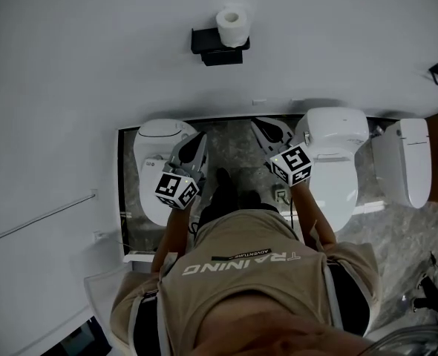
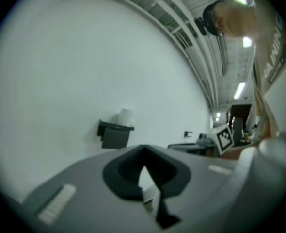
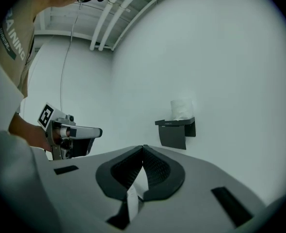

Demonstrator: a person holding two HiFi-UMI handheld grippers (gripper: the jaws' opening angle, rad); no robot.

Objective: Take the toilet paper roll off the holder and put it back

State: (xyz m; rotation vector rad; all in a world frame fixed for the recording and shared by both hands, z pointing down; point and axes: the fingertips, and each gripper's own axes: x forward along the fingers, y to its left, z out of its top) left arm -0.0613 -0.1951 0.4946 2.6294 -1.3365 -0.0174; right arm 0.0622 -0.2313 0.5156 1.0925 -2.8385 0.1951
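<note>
We see the toilet paper roll [image 1: 232,25] sitting upright on the wall holder [image 1: 217,47]. The left hand-held gripper [image 2: 143,150] and right hand-held gripper [image 3: 143,149] are both pressed together, empty and well apart from it. We judge that removal has not yet begun.

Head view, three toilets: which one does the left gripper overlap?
The leftmost toilet; the left gripper crosses its right edge. The middle toilet is beside the right gripper, the third toilet stands far right.
</note>
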